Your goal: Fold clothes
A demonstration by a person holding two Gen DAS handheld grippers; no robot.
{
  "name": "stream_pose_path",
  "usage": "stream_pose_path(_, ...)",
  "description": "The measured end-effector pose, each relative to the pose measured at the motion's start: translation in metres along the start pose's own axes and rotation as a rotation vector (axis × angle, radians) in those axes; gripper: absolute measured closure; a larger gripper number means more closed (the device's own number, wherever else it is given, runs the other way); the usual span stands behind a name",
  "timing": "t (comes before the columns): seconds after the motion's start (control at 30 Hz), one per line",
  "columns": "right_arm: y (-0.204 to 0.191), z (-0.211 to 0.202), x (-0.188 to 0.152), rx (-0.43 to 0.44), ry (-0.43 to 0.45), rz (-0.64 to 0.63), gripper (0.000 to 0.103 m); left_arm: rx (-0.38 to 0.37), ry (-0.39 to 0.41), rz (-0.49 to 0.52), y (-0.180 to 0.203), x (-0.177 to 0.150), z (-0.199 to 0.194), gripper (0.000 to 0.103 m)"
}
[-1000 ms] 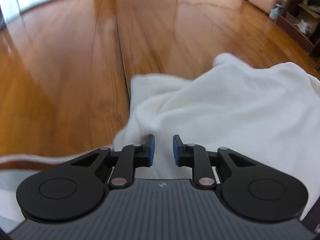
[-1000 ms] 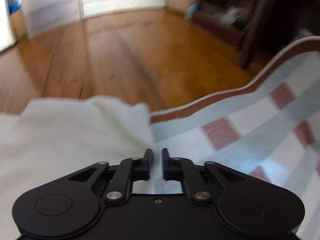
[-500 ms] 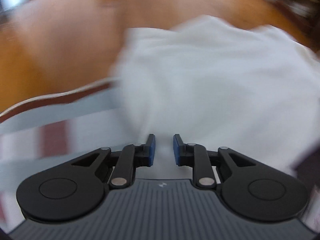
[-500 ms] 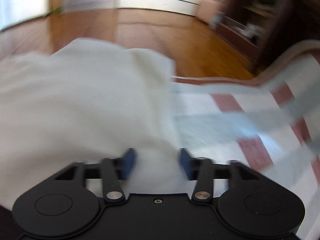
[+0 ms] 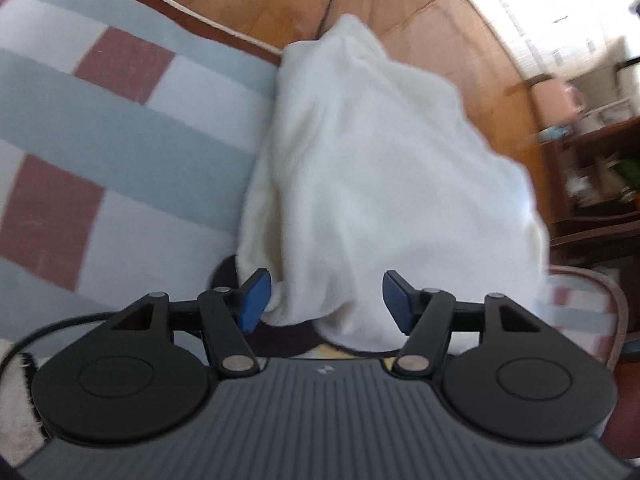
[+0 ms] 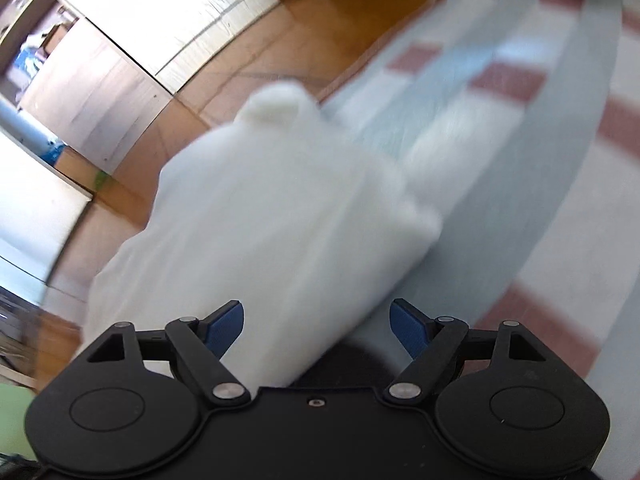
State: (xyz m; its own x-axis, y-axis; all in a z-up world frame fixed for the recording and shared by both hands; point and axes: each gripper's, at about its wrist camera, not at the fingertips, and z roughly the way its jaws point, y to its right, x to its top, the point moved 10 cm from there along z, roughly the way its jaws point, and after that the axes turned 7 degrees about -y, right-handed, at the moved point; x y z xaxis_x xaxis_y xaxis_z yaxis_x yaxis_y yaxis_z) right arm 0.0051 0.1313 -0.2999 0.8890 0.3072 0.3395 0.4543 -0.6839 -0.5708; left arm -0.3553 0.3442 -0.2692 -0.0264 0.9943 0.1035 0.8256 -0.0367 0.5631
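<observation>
Garment (image 5: 380, 168), white and fleecy, lies half on the checked rug (image 5: 120, 132) and half on the wood floor (image 5: 280, 4), directly ahead of both of your grippers. In the left wrist view its long axis runs away from the left gripper (image 5: 326, 300), near end bunched between the blue pads, far end tapering onto the boards past the rug's brown border. Your left gripper's jaws have just been opening and stand apart; the cloth sits in the gap, brushing the left-hand pad but not pinched. Your right gripper (image 6: 318, 326) has likewise just spread wide, with the garment's near edge lying between the jaws, seemingly unclamped, though blur makes contact hard to judge. From the right wrist view the cloth looks like a thick, soft-edged block with a small rolled lump at its far end, already doubled over at least once. Both grippers appear about equally close to the near end, so either can take the next hold; the next fold looks likely to run along that long axis.
</observation>
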Motion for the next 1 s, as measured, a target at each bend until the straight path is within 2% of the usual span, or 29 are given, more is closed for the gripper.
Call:
stream_pose_path(0.1, 0.001, 0.0, 0.0, 0.032, 0.032, 0.026, 0.019, 0.013, -0.011, -0.049, -0.008, -0.007, 0.004, 0.037)
stream_pose_path(0.17, 0.003, 0.001, -0.002, 0.029, 0.04, 0.048, 0.019, 0.06, -0.017, -0.02, -0.009, -0.012, 0.008, 0.034)
stream_pose_path(0.2, 0.003, 0.001, -0.003, 0.028, 0.044, 0.058, 0.019, 0.077, -0.019, -0.008, -0.01, -0.014, 0.01, 0.028)
stream_pose_path(0.27, 0.009, 0.002, -0.002, 0.027, 0.052, 0.089, 0.019, 0.07, -0.038, -0.015, -0.012, -0.021, 0.013, 0.023)
stream_pose_path(0.33, 0.01, -0.001, -0.003, 0.023, 0.06, 0.115, 0.019, 0.049, -0.069, -0.027, -0.013, -0.027, 0.021, 0.023)
stream_pose_path(0.37, 0.01, -0.002, -0.003, 0.021, 0.065, 0.125, 0.019, 0.04, -0.069, -0.036, -0.013, -0.029, 0.024, 0.018)
stream_pose_path(0.47, 0.011, -0.001, -0.002, 0.014, 0.085, 0.116, 0.019, 0.06, -0.001, -0.028, -0.007, -0.019, 0.027, 0.016)
stream_pose_path(0.53, 0.011, 0.003, 0.004, -0.001, 0.115, 0.099, 0.019, 0.127, 0.096, 0.055, 0.001, -0.011, 0.028, 0.027)
stream_pose_path(0.57, 0.01, 0.005, 0.009, -0.015, 0.139, 0.08, 0.018, 0.168, 0.139, 0.132, 0.008, -0.008, 0.029, 0.067)
stream_pose_path(0.6, 0.008, 0.009, 0.016, -0.033, 0.17, 0.056, 0.018, 0.199, 0.164, 0.203, 0.015, -0.007, 0.028, 0.075)
stream_pose_path(0.63, 0.006, 0.014, 0.024, -0.053, 0.199, 0.034, 0.023, 0.215, 0.204, 0.249, 0.022, -0.006, 0.017, 0.078)
stream_pose_path(0.67, 0.004, 0.017, 0.031, -0.069, 0.214, 0.028, 0.056, 0.231, 0.244, 0.295, 0.029, -0.005, 0.006, 0.079)
stream_pose_path(0.7, 0.001, 0.018, 0.037, -0.062, 0.209, 0.039, 0.069, 0.247, 0.285, 0.342, 0.036, -0.005, -0.005, 0.079)
stream_pose_path(0.73, -0.003, 0.015, 0.042, -0.051, 0.213, 0.044, 0.071, 0.254, 0.315, 0.377, 0.041, -0.004, -0.016, 0.079)
stream_pose_path(0.77, -0.008, 0.003, 0.046, -0.029, 0.242, 0.033, 0.073, 0.226, 0.295, 0.362, 0.039, -0.004, -0.02, 0.079)
stream_pose_path(0.8, -0.013, -0.008, 0.048, -0.014, 0.265, 0.014, 0.074, 0.214, 0.25, 0.334, 0.03, -0.005, -0.015, 0.078)
stream_pose_path(0.87, -0.014, -0.016, 0.046, -0.035, 0.257, -0.063, 0.074, 0.191, 0.161, 0.275, 0.012, -0.007, -0.003, 0.077)
stream_pose_path(0.93, -0.005, -0.011, 0.042, -0.043, 0.239, -0.056, 0.074, 0.203, 0.092, 0.218, -0.001, -0.01, 0.015, 0.072)
stream_pose_path(0.97, 0.001, -0.006, 0.041, -0.041, 0.233, -0.029, 0.074, 0.213, 0.077, 0.205, -0.003, -0.01, 0.02, 0.066)
stream_pose_path(1.0, 0.007, -0.002, 0.039, -0.039, 0.226, -0.002, 0.074, 0.233, 0.094, 0.224, -0.001, -0.007, 0.016, 0.062)
